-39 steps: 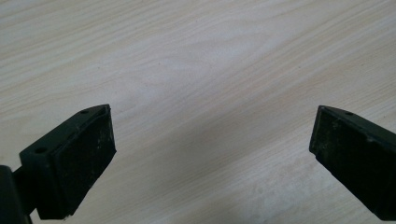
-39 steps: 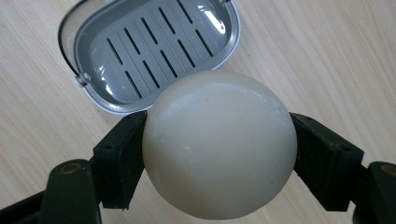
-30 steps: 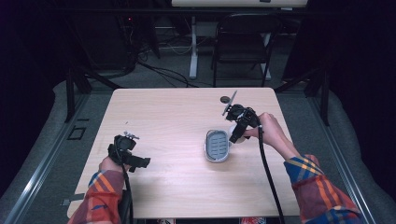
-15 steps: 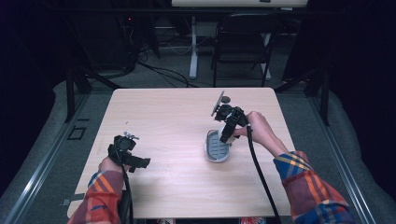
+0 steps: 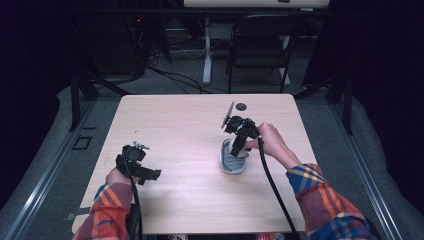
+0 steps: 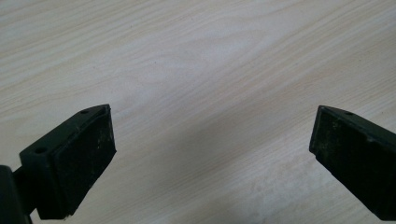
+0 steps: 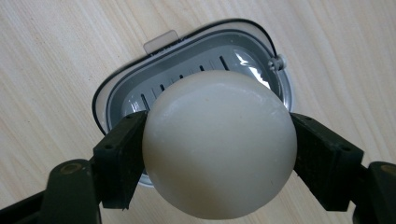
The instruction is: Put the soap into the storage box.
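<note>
On the left, my left gripper [image 5: 150, 175] rested near the front-left part of the pale wooden surface [image 5: 175, 125], its jaws spread wide with nothing between them. In the left gripper view I saw bare wood grain between the two black pads [image 6: 88, 154], and nothing stood near it. The surface's left edge lay close beside that hand, with grey floor [image 5: 50, 150] and a metal rail [image 5: 45, 185] beyond it.

The middle of the surface was bare, so there was open room between my two hands, which were well apart.

To the right of centre sat a grey oval soap dish [image 5: 233, 159] with a slotted tray inside and a clear rim. My right gripper [image 5: 236, 149] hovered directly over it, clenched on a round white soap bar [image 7: 219, 144], one pad pressed on each side. The soap bar was above the dish's slotted tray; I could not tell whether it touched. Just behind, a small dark round hole [image 5: 241, 106] showed near the far edge. Beyond the surface stood a dark folding chair [image 5: 260, 45].
</note>
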Tool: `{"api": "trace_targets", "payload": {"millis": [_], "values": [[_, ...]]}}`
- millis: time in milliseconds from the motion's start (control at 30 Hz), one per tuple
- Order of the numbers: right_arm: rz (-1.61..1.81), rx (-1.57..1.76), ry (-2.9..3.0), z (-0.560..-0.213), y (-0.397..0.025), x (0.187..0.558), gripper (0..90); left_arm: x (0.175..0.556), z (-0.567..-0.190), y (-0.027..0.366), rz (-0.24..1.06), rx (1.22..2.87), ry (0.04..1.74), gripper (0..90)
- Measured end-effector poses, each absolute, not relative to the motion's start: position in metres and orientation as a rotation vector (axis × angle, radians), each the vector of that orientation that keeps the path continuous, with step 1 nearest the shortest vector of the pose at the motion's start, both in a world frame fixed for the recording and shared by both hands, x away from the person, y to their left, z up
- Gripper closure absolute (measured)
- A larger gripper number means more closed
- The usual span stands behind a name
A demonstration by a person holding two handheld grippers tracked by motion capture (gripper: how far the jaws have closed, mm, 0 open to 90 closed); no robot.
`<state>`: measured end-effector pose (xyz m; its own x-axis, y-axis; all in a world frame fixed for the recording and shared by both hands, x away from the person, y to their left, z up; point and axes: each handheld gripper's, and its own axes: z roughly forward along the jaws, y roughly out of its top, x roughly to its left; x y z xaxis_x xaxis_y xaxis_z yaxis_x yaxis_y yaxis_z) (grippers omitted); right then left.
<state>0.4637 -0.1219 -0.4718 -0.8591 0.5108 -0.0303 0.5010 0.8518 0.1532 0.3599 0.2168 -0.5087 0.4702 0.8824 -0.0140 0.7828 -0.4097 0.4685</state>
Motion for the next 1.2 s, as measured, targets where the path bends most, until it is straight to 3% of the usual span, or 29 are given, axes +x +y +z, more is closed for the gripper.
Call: {"api": "trace_targets", "payload": {"millis": [1200], "values": [[0.137, 0.705, 2.987, -0.5, -0.107, 0.457, 23.6, 0.36, -0.509, 0.218, 0.309, 2.307, 1.384, 0.1]]}}
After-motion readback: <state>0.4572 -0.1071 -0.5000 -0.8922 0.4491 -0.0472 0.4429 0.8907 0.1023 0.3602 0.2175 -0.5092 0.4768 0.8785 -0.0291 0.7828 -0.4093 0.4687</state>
